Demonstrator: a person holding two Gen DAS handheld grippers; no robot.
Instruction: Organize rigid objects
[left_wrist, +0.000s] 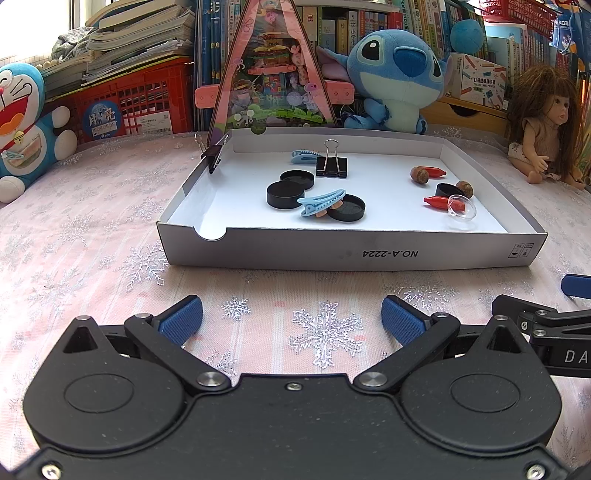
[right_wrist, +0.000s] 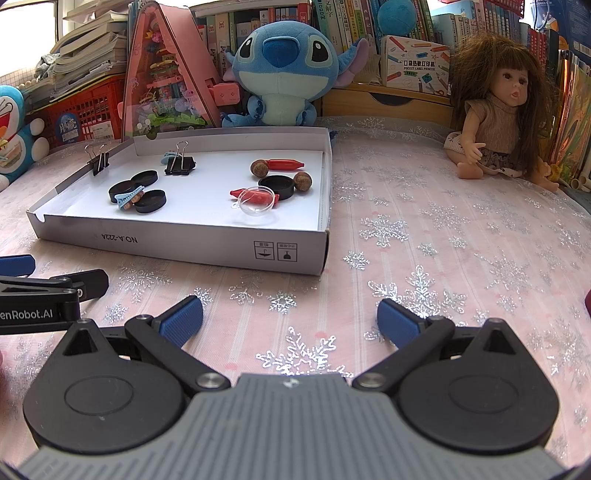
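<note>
Holding both tools low in frame over the snowflake cloth (right_wrist: 443, 221), I had the left gripper (left_wrist: 291, 319) and right gripper (right_wrist: 290, 319) released, jaws wide and empty. Mid-frame, the shallow white box (left_wrist: 351, 253) held black lids (left_wrist: 285, 194), blue hair clips (left_wrist: 320, 201), a binder clip (left_wrist: 331, 166), red pieces (left_wrist: 437, 201) and a clear dome (right_wrist: 256, 201).

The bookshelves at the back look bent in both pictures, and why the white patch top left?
Left wrist view: fisheye lens bows the bookshelves; window daylight washes out. Right wrist view: same bowing, window blown white, tray stays sharp.
</note>
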